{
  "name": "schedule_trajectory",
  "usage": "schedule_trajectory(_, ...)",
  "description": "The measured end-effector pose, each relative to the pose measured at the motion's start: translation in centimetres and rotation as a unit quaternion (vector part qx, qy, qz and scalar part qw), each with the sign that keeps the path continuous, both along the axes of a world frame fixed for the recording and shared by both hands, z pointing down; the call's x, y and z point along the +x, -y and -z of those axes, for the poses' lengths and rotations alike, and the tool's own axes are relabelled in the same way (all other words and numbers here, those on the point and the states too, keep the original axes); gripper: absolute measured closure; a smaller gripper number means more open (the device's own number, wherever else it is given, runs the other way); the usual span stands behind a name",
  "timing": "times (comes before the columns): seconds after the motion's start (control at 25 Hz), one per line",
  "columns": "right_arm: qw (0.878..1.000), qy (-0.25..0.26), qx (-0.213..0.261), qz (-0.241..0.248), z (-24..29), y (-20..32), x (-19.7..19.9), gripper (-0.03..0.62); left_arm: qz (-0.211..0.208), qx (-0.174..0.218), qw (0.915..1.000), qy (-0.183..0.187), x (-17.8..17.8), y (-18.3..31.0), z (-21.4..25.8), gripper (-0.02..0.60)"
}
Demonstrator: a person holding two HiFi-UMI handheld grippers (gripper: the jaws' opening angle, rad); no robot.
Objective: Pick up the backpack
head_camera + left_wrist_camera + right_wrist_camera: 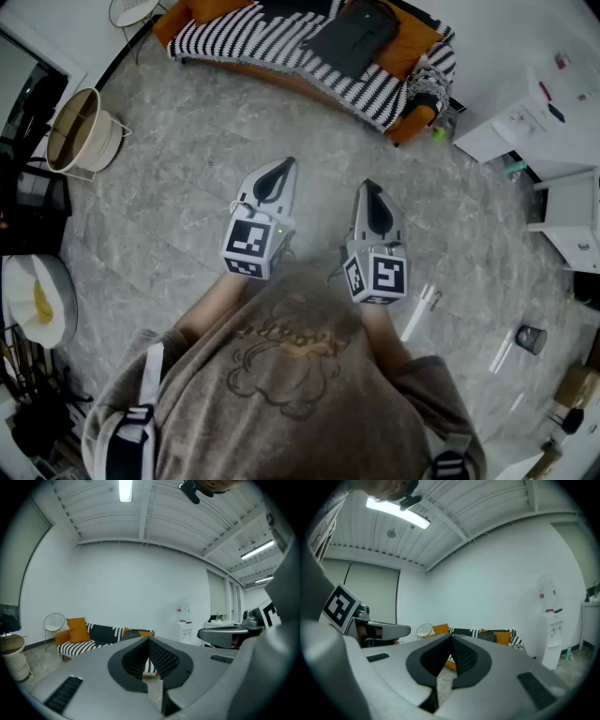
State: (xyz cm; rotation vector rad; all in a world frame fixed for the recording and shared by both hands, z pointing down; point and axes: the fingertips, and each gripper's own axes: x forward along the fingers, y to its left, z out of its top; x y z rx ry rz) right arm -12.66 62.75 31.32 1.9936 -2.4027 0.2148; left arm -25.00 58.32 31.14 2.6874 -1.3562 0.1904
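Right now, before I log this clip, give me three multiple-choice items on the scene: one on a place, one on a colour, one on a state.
1. Where does the dark grey fabric backpack lie?
A. on a wall hook
B. on the black-and-white striped sofa
C. under a desk

2. What colour are the sofa's square cushions?
A. orange
B. green
C. blue

3. The left gripper and right gripper are:
A. both wide open
B. both shut and empty
C. each shut on a strap

Answers:
1. B, the head view shows it flat on the striped seat.
2. A, orange shows beside the backpack.
3. B, each gripper view shows the jaws together with nothing between.
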Motion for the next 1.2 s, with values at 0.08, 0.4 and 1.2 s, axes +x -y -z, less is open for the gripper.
schedule_trajectory(0.08,1.000,0.002,0.002,0.003,-0.2,0.3,-0.5,0.594,0.000,-0.001,1.0000,-0.001,-0.6,0.3,-0.2,0.581)
schedule_trajectory(0.4,1.000,-0.012,0.009,0.005,-0.7,1.9,-1.3,0.594,-0.006,0.004,1.0000,-0.002,-1.8,2.5,-0.7,0.581)
schedule_trajectory(1.2,1.000,-0.008,-0.015,-0.001,-2.7,19.7,6.3,0.594,-0.012,-0.007,0.9997,-0.018,4.9,19.9,-1.9,0.581)
